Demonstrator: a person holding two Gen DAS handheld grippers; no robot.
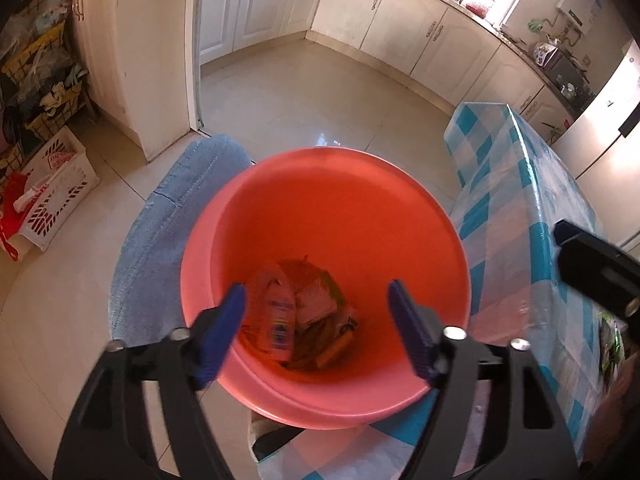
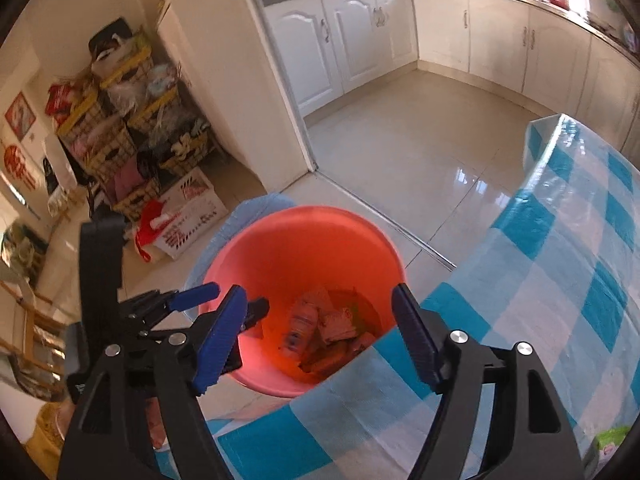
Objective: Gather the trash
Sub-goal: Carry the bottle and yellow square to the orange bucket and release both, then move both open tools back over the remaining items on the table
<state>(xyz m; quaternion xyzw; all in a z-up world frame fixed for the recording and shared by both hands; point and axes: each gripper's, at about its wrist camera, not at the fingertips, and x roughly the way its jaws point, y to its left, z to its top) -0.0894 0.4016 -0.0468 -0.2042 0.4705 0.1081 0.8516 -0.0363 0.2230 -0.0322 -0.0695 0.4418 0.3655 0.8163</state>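
A salmon-red plastic bin point(image 1: 324, 208) stands on the floor beside the table, and several wrappers and packets point(image 1: 296, 312) lie at its bottom. My left gripper point(image 1: 318, 310) hangs open and empty right over the bin's mouth. The bin also shows in the right wrist view point(image 2: 304, 248), with the trash point(image 2: 324, 328) inside. My right gripper point(image 2: 316, 320) is open and empty, above the table's edge and the near side of the bin. The left gripper point(image 2: 220, 302) shows there at the bin's left rim. A green-and-white wrapper point(image 2: 610, 440) lies on the table at bottom right.
The table has a blue-and-white checked cloth point(image 2: 560, 264). A blue fabric-covered seat point(image 1: 176, 216) stands behind the bin. A white basket point(image 1: 56, 184) and stacked yellow crates point(image 2: 120, 128) sit at the left. White kitchen cabinets point(image 1: 400, 20) line the far walls across a tiled floor.
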